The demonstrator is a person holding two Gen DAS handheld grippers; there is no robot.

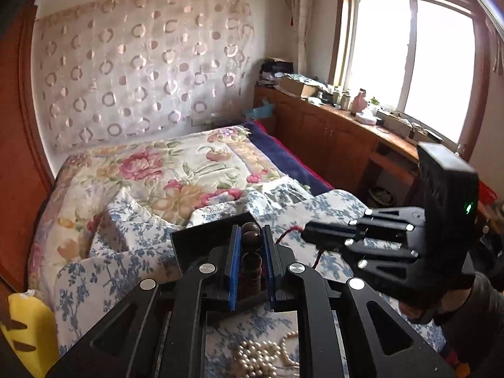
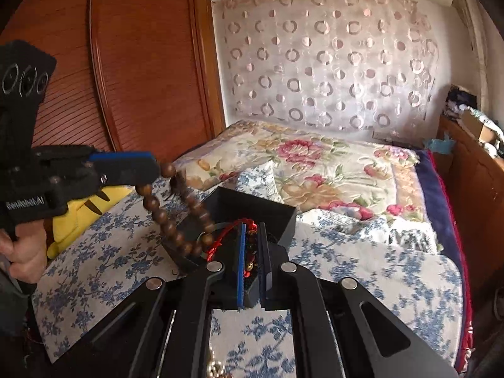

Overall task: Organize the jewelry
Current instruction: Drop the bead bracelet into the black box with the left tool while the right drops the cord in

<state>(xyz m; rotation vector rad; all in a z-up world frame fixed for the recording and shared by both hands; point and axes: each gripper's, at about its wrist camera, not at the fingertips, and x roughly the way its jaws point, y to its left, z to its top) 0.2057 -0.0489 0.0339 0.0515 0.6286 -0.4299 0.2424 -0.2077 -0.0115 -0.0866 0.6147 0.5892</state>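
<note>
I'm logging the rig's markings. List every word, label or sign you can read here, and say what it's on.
"GenRobot.AI": white lettering on the side of the left gripper body, somewhat blurred.
A lit green symbol on the right gripper housing: a light, not readable text.
Nothing else legible; the clutter on the window counter is too small to read.

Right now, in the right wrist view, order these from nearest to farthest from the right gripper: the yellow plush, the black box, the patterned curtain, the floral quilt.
1. black box: just ahead of the right gripper tips, on the blue-flowered sheet.
2. yellow plush: off to the left, at the bed's edge.
3. floral quilt: beyond the box, mid-bed.
4. patterned curtain: on the wall behind the bed.
</note>
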